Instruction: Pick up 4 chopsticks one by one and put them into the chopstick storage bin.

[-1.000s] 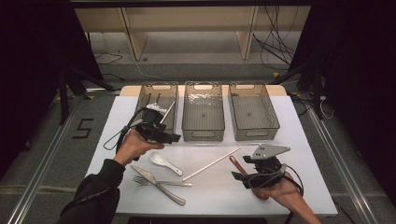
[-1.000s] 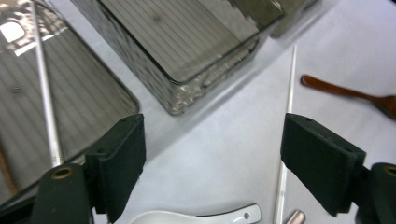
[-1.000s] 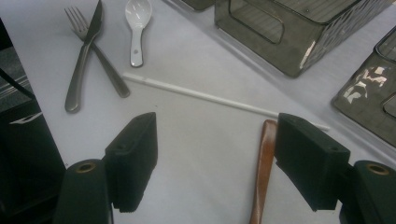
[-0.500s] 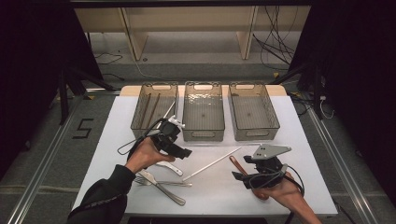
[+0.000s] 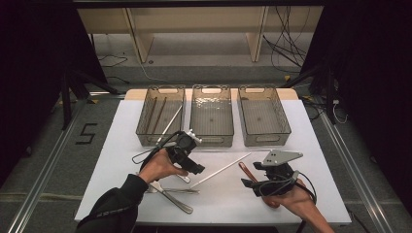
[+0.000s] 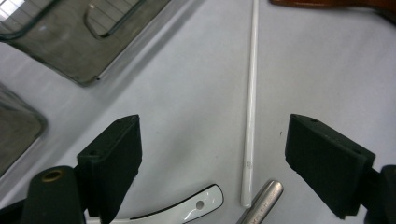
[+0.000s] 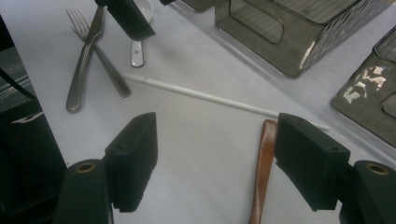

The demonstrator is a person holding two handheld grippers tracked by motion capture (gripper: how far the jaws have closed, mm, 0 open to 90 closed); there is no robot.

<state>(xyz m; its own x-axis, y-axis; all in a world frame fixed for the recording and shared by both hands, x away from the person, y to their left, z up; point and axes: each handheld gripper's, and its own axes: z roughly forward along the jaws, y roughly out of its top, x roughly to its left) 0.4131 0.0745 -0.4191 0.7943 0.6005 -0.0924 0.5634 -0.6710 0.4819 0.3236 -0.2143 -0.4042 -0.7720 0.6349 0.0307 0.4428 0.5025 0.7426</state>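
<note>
— Chopstick (image 6: 251,107), the white one, lies slantwise on the tabletop (image 5: 320,145) in front of the middle bin (image 5: 211,116). Its near end sits between the left gripper (image 6: 215,163) and its wide-open jaws, nothing held.

— Room around it?

— Bare white surface on both sides along most of its length. At its near end a white spoon (image 6: 187,210) handle and a metal handle (image 6: 261,198) crowd in, the metal one almost touching its tip.

— And the right gripper (image 7: 215,158)?

— Jaws spread, empty, over a brown wooden utensil (image 7: 262,168) whose lower part is cut off by the frame. Fork (image 7: 86,56) and knife (image 5: 170,196) cross near the front edge.

— Anything hidden?

— The spoon's bowl is under the left hand (image 5: 158,167). Left bin (image 5: 160,116) holds thin sticks, probably chopsticks; too dim to be sure.
</note>
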